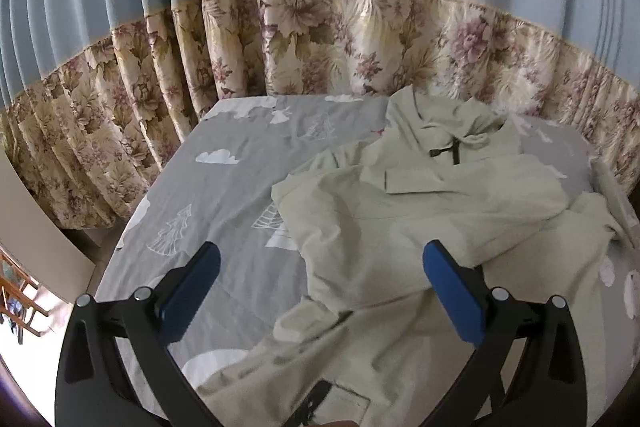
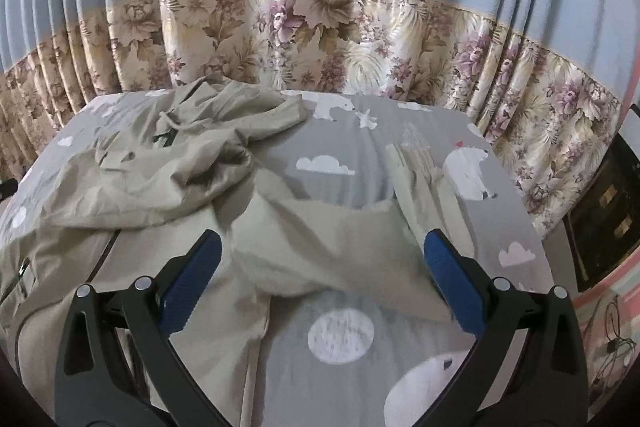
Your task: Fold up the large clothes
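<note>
The large pale beige-green hooded jacket of thin crumpled cloth (image 1: 420, 195) lay spread untidily on the bed with its grey sheet printed with white clouds, trees and polar bears (image 1: 224, 187); its hood end with the dark zip pull lay towards the far edge, near the blue curtain with a floral lower band (image 1: 320, 39), and its body ran towards the cameras. The left gripper (image 1: 320, 291) hung over the jacket's near part with its blue-padded jaws wide apart and nothing between them; the right gripper (image 2: 322, 277) hung likewise wide and empty over a sleeve-like part of the jacket (image 2: 340, 239) that stretched sideways across the sheet. As a judgement, the folding had hardly begun; no neat fold showed anywhere, the cloth was bunched and wrinkled, and the sleeves lay loose; smoothing the jacket flat, bringing in the sleeves and folding the body were all left to do.
</note>
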